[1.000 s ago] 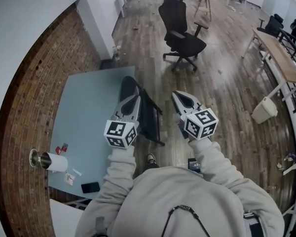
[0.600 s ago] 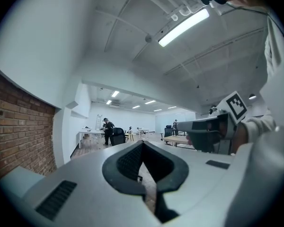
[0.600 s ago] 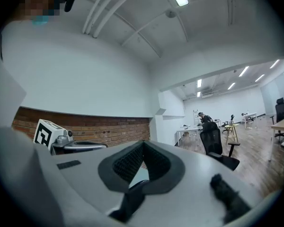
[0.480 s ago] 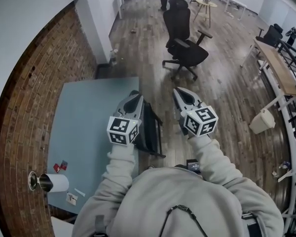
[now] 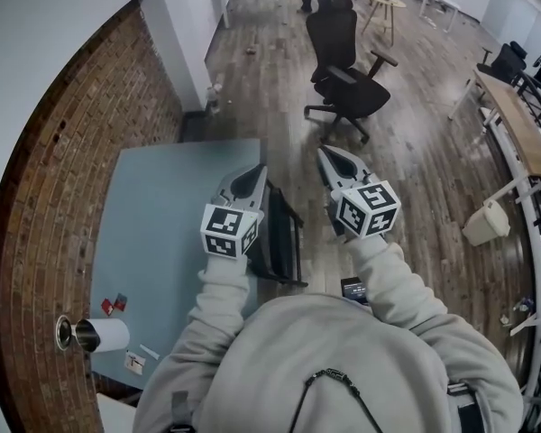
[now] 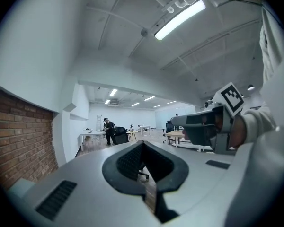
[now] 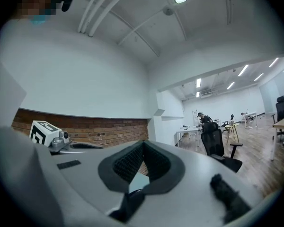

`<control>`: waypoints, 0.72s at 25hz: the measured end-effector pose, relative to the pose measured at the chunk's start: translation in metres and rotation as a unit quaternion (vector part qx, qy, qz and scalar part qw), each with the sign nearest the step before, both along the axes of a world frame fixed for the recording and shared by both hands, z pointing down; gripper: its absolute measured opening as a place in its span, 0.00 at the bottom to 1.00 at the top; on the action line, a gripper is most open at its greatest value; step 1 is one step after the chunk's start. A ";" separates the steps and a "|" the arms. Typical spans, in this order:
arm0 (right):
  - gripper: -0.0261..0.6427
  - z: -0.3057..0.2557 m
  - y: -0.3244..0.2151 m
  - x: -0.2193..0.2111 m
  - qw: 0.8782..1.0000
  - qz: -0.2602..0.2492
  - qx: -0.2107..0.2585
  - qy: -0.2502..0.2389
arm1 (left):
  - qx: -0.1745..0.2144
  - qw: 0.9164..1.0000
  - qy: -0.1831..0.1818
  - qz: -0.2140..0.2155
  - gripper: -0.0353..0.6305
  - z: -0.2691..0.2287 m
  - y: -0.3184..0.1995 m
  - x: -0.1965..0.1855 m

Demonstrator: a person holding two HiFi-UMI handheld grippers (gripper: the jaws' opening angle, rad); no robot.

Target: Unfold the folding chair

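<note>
Above the folded chair (image 5: 277,237), left tongs (image 5: 256,170) and right tongs (image 5: 330,153) hover level, both clenched empty; chair stands beside the worktop (image 5: 162,215).

I'm holding the L gripper (image 5: 252,174) and R gripper (image 5: 330,154) out in front, side by side w/ a gap btwn them, both pointing level & fwd. Jaws on each are sitting fully together, nothing btwn. L forearm (image 5: 218,300) and R forearm (image 5: 392,282) are reaching fwd.
</note>
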State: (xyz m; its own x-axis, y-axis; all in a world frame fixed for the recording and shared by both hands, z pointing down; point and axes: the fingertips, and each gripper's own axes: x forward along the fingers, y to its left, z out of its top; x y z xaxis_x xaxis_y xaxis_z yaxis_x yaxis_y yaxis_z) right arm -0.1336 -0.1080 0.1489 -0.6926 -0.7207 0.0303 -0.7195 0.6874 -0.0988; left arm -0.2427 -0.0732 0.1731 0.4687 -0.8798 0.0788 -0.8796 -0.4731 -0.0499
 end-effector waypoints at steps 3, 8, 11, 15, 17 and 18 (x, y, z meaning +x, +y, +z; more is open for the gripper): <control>0.05 0.014 -0.009 -0.004 1.000 -0.006 -0.014 0.006 | -0.025 0.999 0.016 -0.015 0.06 0.015 -0.009 -0.010; 0.05 0.056 -0.027 -0.007 0.998 -0.010 -0.059 0.020 | -0.088 0.995 0.025 -0.046 0.06 0.063 -0.020 -0.029; 0.05 0.095 -0.041 -0.015 0.995 -0.012 -0.097 0.034 | -0.139 0.988 0.023 -0.062 0.06 0.103 -0.027 -0.041; 0.05 0.164 -0.046 -0.034 0.985 -0.028 -0.158 0.058 | -0.194 0.979 0.012 -0.066 0.09 0.151 -0.028 -0.047; 0.05 0.206 -0.047 -0.041 0.979 -0.030 -0.189 0.070 | -0.224 0.972 0.010 -0.073 0.15 0.182 -0.028 -0.051; 0.06 0.229 -0.050 -0.043 0.976 -0.026 -0.204 0.074 | -0.243 0.967 0.009 -0.078 0.22 0.202 -0.029 -0.055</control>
State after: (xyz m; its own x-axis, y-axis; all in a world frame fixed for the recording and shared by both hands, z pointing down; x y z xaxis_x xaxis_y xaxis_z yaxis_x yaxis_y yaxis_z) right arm -0.1770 -0.1579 0.3774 -0.6938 -0.5921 0.4100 -0.7122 0.6487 -0.2683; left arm -0.2978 -0.1019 0.3750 0.3394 -0.8005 0.4940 -0.9405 -0.2989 0.1618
